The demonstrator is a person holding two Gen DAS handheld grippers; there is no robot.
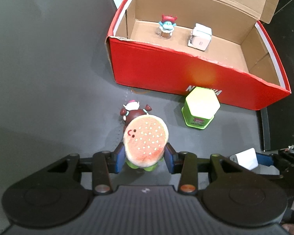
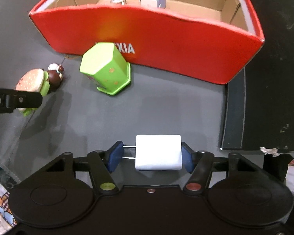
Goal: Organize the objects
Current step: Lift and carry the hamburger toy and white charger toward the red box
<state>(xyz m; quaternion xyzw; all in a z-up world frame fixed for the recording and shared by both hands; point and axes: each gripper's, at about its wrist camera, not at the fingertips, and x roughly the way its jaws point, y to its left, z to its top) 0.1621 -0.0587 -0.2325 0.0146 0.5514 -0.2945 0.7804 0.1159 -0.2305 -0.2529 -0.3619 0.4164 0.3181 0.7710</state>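
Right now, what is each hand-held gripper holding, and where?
Left hand-held gripper: burger plush, by its sides. Right: white charger, prong tips and back.

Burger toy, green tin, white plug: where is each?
burger toy [image 1: 146, 140], left wrist view, on its bun top.
green tin [image 2: 105, 70], right wrist view, on its side.
white plug [image 2: 158, 152], right wrist view, on its body.

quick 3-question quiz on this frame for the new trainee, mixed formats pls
1. True or false: the red box already holds two items.
2. What sits between the right tool's pads? A) green hexagonal tin B) white charger C) blue figurine
3. Fill in: the left tool is closed on the ____ toy.

Key:
1. True: a blue figurine and a white adapter.
2. B: the white charger, prongs towards one pad.
3. Burger: the burger plush.
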